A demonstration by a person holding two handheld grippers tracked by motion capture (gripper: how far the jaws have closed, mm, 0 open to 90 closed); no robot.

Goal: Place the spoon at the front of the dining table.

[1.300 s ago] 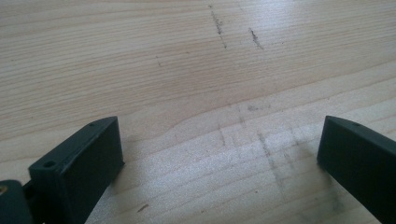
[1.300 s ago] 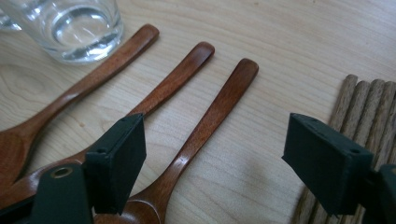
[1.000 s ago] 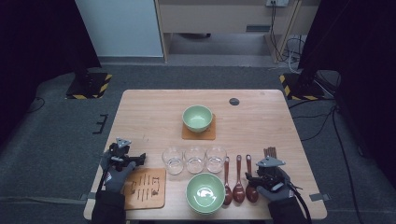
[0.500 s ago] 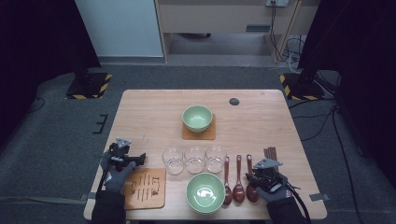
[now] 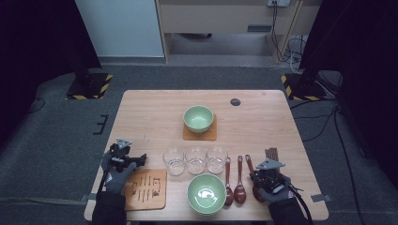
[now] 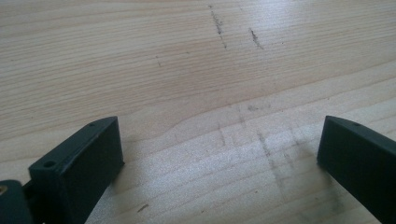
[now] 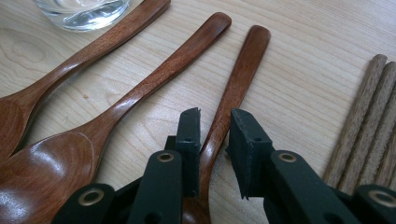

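Note:
Three dark wooden spoons lie side by side near the table's front edge. My right gripper (image 7: 215,116) has just been closing and is shut on the handle of the rightmost spoon (image 7: 247,60), just above its bowl, with the spoon flat on the wood. In the high view this gripper (image 5: 256,178) sits at the front right over that spoon (image 5: 248,161). My left gripper (image 6: 219,126) stands open above bare wood with nothing between its jaws. The high view shows it (image 5: 129,154) at the front left, behind a wooden coaster (image 5: 146,188).
The middle spoon (image 7: 187,51) and left spoon (image 7: 116,32) lie close on the left, chopsticks (image 7: 369,116) on the right, a glass (image 7: 81,9) beyond. Three glasses (image 5: 195,159) stand in a row. One green bowl (image 5: 206,193) sits in front, another (image 5: 198,118) on a coaster mid-table (image 5: 155,112).
The right gripper's jaws have narrowed around the rightmost spoon's handle. Neither hand has shifted, and the objects on the table lie as before.

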